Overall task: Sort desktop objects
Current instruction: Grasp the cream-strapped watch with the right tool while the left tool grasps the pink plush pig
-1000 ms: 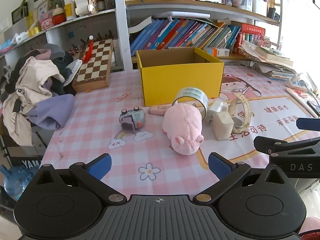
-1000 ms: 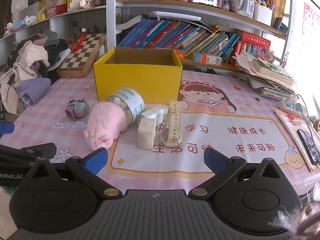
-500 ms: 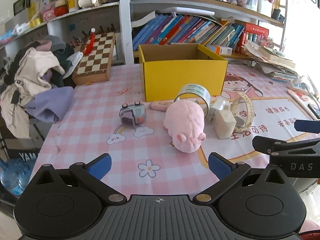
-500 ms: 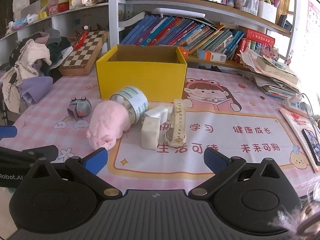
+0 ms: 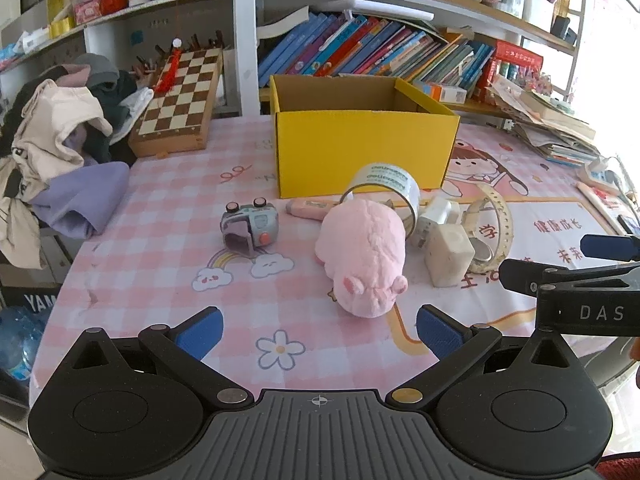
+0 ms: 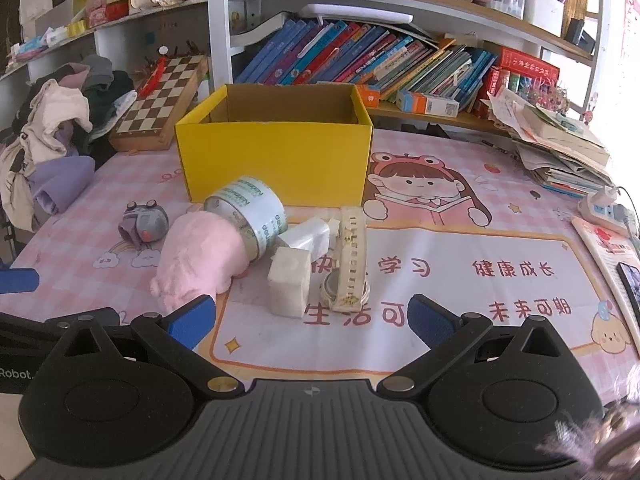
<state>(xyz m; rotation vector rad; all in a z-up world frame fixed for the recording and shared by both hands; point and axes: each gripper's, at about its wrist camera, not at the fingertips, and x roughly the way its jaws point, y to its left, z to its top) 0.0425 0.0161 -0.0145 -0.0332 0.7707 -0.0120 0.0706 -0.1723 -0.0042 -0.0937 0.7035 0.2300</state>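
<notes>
An open yellow box (image 5: 362,148) (image 6: 276,156) stands at the back of the pink checked table. In front of it lie a pink plush pig (image 5: 366,254) (image 6: 198,264), a clear tape roll (image 5: 386,186) (image 6: 250,210), a grey toy watch (image 5: 250,226) (image 6: 144,224), a white cube (image 5: 448,254) (image 6: 290,280), a white charger (image 6: 306,236), a cream watch (image 5: 490,236) (image 6: 350,256) and a pink stick (image 5: 308,208). My left gripper (image 5: 318,330) is open and empty, just short of the pig. My right gripper (image 6: 310,318) is open and empty, before the cube and the cream watch.
A chessboard (image 5: 180,100) leans at the back left beside a heap of clothes (image 5: 60,136). Bookshelves (image 6: 360,60) run behind the box. Stacked papers (image 6: 560,144), a power strip (image 6: 604,210) and a phone (image 6: 630,284) lie at the right.
Both grippers have moved forward a little toward the objects, and the views have tilted slightly. Nothing on the table has moved.
</notes>
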